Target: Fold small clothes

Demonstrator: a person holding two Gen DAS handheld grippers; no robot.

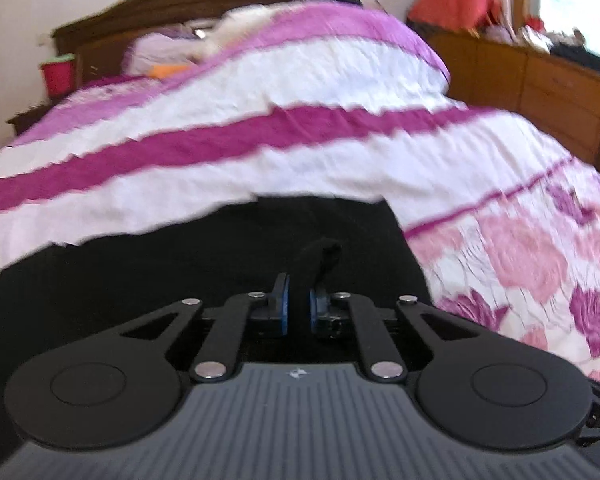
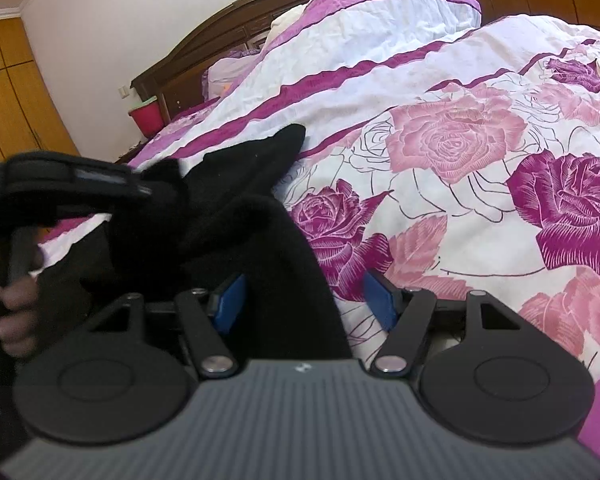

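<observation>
Your left hand-held gripper [image 1: 298, 300] has its blue pads [image 1: 284, 300] drawn almost together, pinching a fold of the black garment [image 1: 180, 264]; a small tuft of the cloth stands up just past the right pad. The garment lies on the bed, spread over the flowered quilt [image 1: 500, 248], close in front of you. Your right hand-held gripper [image 2: 304, 300] stands with its jaws well apart and nothing pressed between them: the garment's edge lies between the pads and touches the left pad [image 2: 230, 300], while the other pad hangs over bare quilt. From the right wrist view, your left hand [image 2: 12, 308] shows at the left edge, fingers wrapped round the handle.
</observation>
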